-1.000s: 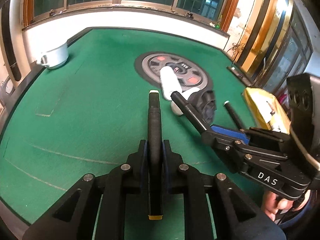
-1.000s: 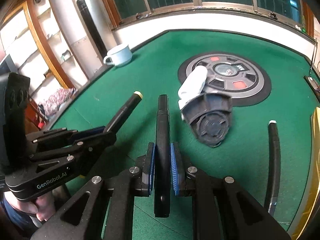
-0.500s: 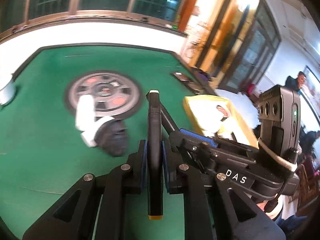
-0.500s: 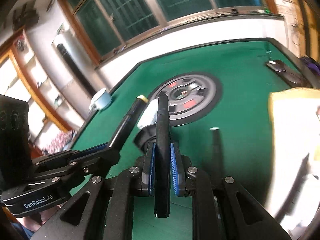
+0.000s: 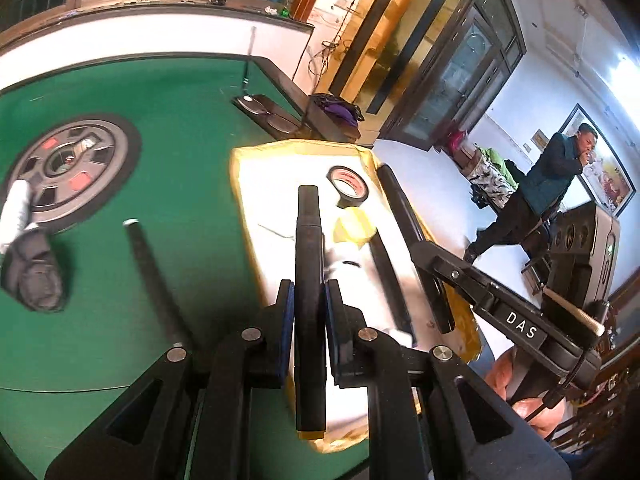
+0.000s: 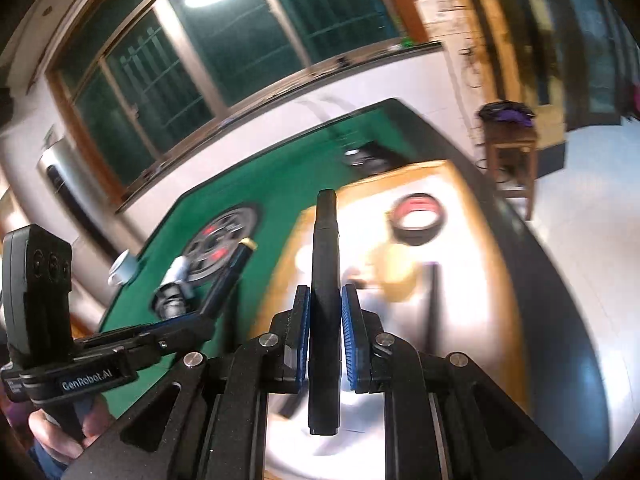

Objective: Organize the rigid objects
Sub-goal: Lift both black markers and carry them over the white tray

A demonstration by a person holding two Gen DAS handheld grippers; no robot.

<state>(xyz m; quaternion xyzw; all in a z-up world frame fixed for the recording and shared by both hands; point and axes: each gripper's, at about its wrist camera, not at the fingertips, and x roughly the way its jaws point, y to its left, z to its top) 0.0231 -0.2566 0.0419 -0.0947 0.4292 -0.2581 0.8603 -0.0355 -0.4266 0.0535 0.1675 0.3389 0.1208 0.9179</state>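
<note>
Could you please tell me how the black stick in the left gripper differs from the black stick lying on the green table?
The held stick is clamped in the left gripper, above the yellow tray; the loose stick lies free on the green table. The held one shows a yellow end, the loose one a white tip. Both are slim and black.

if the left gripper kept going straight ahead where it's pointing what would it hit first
Probably the white inside of the yellow tray: the left gripper and its black stick point over it, toward the tape roll. Depth is unclear.

"DAS" on the right tongs (image 5: 434, 280) body; "GenRobot.AI" on the left tongs (image 6: 224, 284) body
</note>
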